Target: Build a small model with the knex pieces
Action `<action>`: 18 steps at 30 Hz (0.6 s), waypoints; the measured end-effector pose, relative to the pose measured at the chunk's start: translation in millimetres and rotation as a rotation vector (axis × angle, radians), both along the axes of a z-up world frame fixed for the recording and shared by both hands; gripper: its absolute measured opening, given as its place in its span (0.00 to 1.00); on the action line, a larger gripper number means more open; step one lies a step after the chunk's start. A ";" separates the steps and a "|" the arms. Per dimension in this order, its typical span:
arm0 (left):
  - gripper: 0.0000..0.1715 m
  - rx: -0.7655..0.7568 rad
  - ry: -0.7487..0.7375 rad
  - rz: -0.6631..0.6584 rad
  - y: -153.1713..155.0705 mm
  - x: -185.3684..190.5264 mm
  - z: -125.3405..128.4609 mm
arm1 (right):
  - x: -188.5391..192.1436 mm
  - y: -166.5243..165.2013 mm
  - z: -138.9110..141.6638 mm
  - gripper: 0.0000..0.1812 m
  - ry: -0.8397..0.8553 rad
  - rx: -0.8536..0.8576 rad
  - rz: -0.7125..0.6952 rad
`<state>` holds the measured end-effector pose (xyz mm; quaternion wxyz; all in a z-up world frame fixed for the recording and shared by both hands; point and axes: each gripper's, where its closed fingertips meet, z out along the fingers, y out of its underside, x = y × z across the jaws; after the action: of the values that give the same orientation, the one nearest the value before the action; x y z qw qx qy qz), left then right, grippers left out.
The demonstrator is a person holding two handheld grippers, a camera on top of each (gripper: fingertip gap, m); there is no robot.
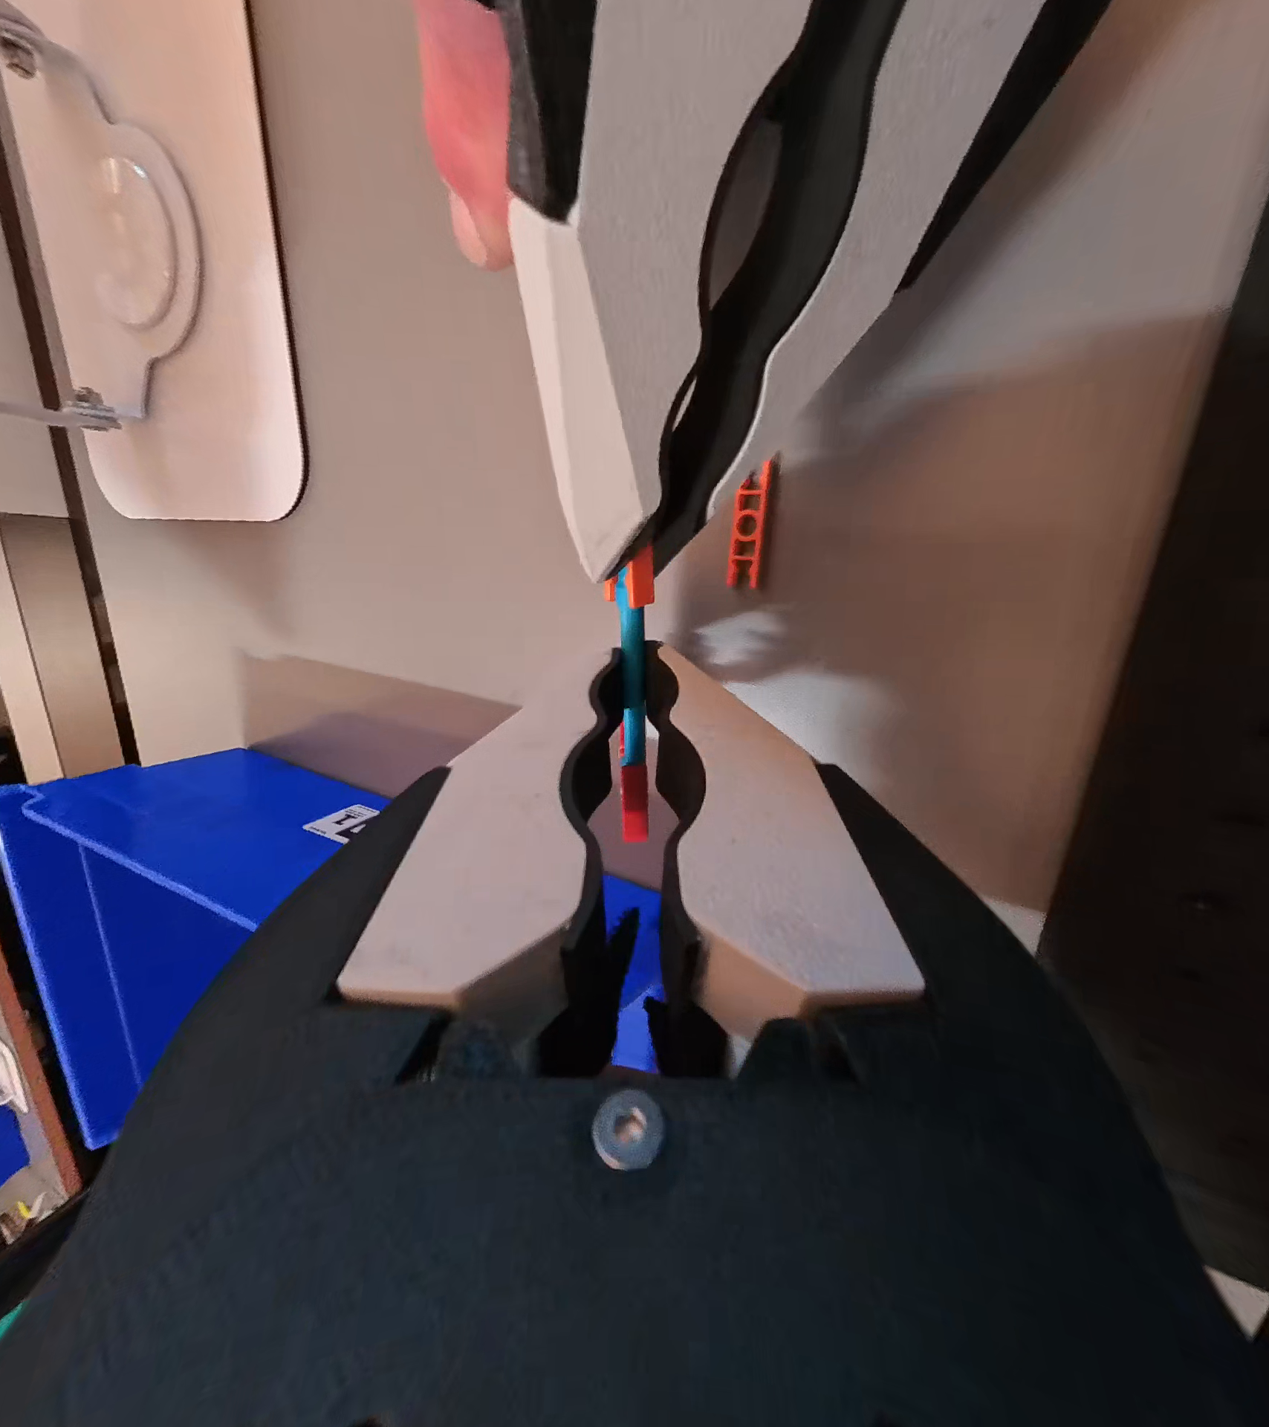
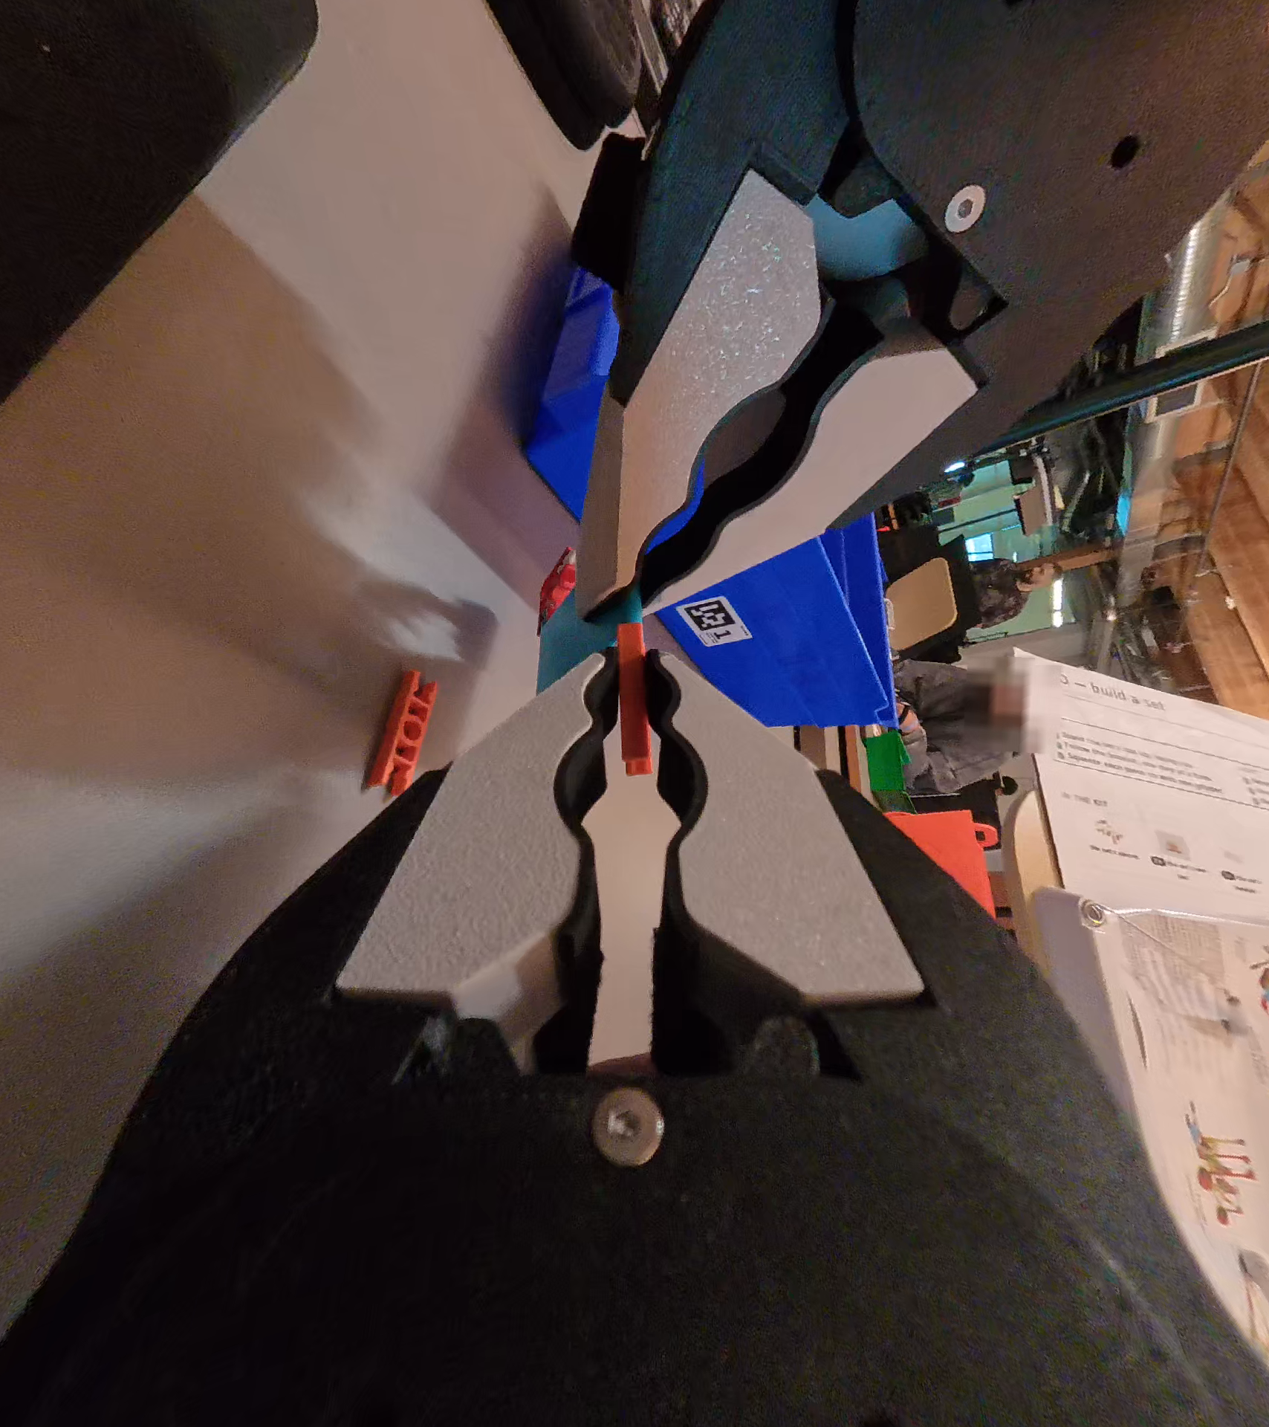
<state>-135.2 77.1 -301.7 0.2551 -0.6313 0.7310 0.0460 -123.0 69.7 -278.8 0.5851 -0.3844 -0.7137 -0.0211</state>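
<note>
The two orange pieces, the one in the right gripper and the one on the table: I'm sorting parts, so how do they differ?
The orange piece in the right gripper is a plain narrow bar, clamped in the air and joined end to end with a teal rod that the left gripper holds. The orange piece on the table is wider, with openings, and lies loose, untouched. Both are orange plastic.

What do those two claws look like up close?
Both match: the left claw and right claw each have a textured black body with a silver screw, and two pale grey wedge fingers lined with wavy black pads. No cables show.
</note>
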 end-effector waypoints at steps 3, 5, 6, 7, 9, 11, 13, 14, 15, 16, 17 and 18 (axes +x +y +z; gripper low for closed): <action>0.02 -0.045 0.059 -0.023 -4.6 -2.5 4.0 | -1.8 -3.7 3.6 0.02 0.051 -0.138 0.014; 0.02 -0.091 0.107 -0.038 -8.3 -5.1 8.0 | -3.2 -6.2 6.5 0.02 0.083 -0.234 0.033; 0.02 -0.119 0.127 -0.047 -9.9 -5.8 9.5 | -3.4 -7.1 7.5 0.02 0.097 -0.283 0.039; 0.02 -0.154 0.141 -0.052 -11.4 -6.2 10.2 | -3.5 -8.1 7.7 0.02 0.109 -0.331 0.044; 0.02 -0.223 0.165 -0.074 -14.0 -6.2 9.7 | -2.9 -9.3 6.9 0.03 0.120 -0.398 0.050; 0.02 -0.284 0.182 -0.088 -16.1 -5.5 6.6 | -2.1 -10.6 3.6 0.02 0.112 -0.439 0.053; 0.02 -0.322 0.206 -0.112 -19.0 -5.7 2.4 | -1.9 -12.7 -1.2 0.02 0.098 -0.470 0.053; 0.02 -0.329 0.220 -0.116 -19.6 -6.1 0.0 | -1.9 -13.1 -4.0 0.02 0.090 -0.476 0.052; 0.02 -0.329 0.236 -0.123 -20.0 -6.6 -2.6 | -1.9 -13.5 -7.0 0.02 0.082 -0.478 0.051; 0.02 -0.328 0.248 -0.126 -20.1 -6.8 -5.2 | -1.9 -13.7 -9.8 0.02 0.074 -0.480 0.052; 0.02 -0.331 0.254 -0.125 -20.3 -6.7 -7.6 | -1.6 -13.8 -12.2 0.02 0.069 -0.486 0.052; 0.02 -0.334 0.257 -0.126 -20.7 -6.5 -9.6 | -1.2 -13.8 -14.0 0.02 0.068 -0.495 0.053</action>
<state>-141.7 56.4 -311.3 0.0539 -0.6067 0.7930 -0.0119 -124.2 55.9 -292.8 0.4970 -0.4979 -0.6869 0.1825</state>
